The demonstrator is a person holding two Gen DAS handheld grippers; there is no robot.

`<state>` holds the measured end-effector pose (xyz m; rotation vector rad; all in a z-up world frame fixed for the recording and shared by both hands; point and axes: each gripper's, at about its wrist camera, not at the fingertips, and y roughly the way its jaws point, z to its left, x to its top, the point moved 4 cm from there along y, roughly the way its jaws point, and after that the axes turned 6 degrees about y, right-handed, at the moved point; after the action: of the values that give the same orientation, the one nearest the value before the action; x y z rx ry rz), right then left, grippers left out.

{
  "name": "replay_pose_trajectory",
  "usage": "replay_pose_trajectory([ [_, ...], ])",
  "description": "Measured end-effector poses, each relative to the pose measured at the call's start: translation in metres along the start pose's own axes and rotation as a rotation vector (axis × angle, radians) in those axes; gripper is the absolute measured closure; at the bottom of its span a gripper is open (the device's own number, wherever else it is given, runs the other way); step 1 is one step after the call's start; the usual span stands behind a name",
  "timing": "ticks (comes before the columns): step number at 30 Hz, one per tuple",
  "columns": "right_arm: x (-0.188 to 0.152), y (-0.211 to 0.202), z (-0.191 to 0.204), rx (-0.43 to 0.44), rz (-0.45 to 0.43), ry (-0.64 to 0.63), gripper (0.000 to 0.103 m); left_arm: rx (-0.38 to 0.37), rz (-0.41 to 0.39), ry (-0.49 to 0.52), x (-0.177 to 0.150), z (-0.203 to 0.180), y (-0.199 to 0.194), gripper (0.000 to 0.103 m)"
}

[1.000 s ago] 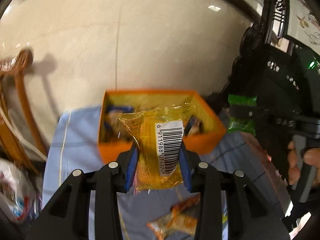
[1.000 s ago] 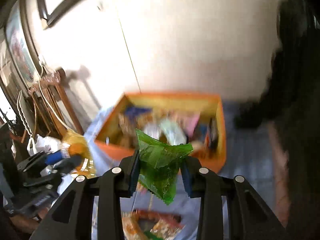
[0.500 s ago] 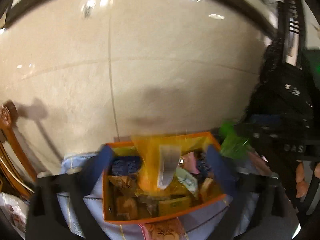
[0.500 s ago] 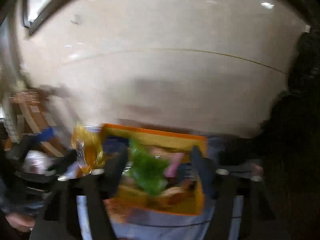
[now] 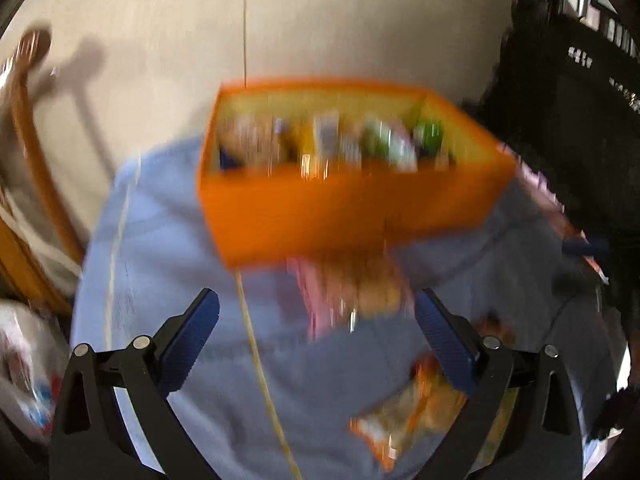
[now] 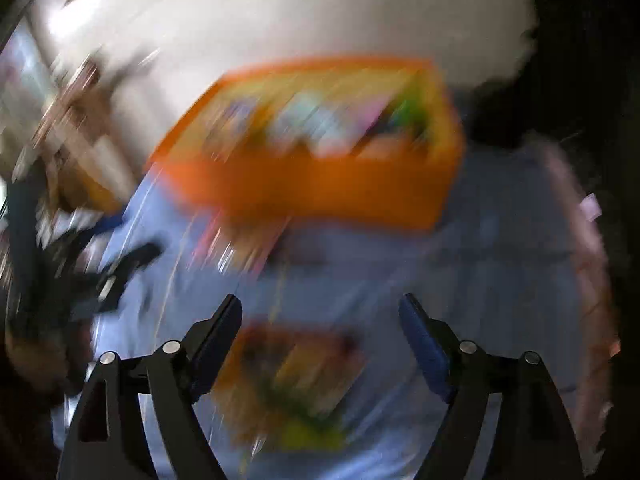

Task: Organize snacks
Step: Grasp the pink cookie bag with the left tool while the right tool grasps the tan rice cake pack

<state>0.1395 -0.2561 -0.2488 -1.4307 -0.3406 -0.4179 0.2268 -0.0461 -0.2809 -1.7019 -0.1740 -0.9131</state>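
Box (image 5: 344,220): orange, rectangular, open-topped, yellowish inside, smooth flat walls; sits on pale blue cloth (image 5: 160,280) with stitched seams. Packed with small glossy snack packets (image 5: 332,144), colours mixed, details lost to blur. More packets loose on cloth in front of box: pink-and-orange one (image 5: 348,296) just beside near wall, crinkled orange-and-clear one (image 5: 404,416) nearer camera.

Left gripper (image 5: 316,340): jaws wide apart, just been opening, nothing between ribbed blue pads (image 5: 188,344). Angled down over cloth.

Right gripper (image 6: 320,340): jaws apart, just been opening, nothing gripped; blurred packet (image 6: 296,384) on cloth beneath gap. Box (image 6: 320,188) ahead, heavily smeared.

Curved wooden chair frame (image 5: 28,128) at left, against glossy cream wall.
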Motion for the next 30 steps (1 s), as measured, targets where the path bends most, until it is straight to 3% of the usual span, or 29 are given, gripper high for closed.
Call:
replay_pose_trajectory([
  [4, -0.053, 0.019, 0.046, -0.003, 0.06, -0.223, 0.022, 0.015, 0.039, -0.057, -0.023, 0.009, 0.01, 0.007],
  [8, -0.062, 0.036, 0.076, -0.006, 0.068, -0.339, 0.022, 0.025, 0.02, -0.043, -0.007, 0.004, 0.017, 0.007],
  [11, -0.067, 0.056, 0.077, -0.005, 0.119, -0.324, 0.027, 0.037, 0.02, -0.016, 0.004, -0.006, 0.032, 0.007],
  [12, -0.07, 0.063, 0.075, -0.013, 0.146, -0.309, 0.054, 0.038, 0.023, -0.015, 0.008, -0.01, 0.039, 0.007],
  [13, -0.072, 0.067, 0.072, -0.015, 0.171, -0.291, 0.063, 0.042, 0.023, -0.016, 0.013, -0.013, 0.045, 0.007],
  [21, -0.077, 0.045, 0.062, 0.021, 0.143, -0.23, 0.065, 0.061, 0.053, 0.097, 0.03, -0.056, 0.089, 0.007],
  [25, -0.076, 0.03, 0.068, 0.052, 0.119, -0.232, 0.065, 0.12, 0.139, 0.123, 0.02, -0.055, 0.118, 0.007],
  [28, -0.074, 0.015, 0.067, 0.07, 0.089, -0.219, 0.065, 0.111, 0.13, 0.101, 0.017, -0.048, 0.119, 0.019],
  [29, -0.073, 0.009, 0.065, 0.077, 0.079, -0.207, 0.065, 0.103, 0.111, 0.092, 0.017, -0.046, 0.115, 0.03],
  [30, -0.071, 0.004, 0.063, 0.079, 0.071, -0.198, 0.065, 0.096, 0.093, 0.089, 0.018, -0.044, 0.111, 0.033],
])
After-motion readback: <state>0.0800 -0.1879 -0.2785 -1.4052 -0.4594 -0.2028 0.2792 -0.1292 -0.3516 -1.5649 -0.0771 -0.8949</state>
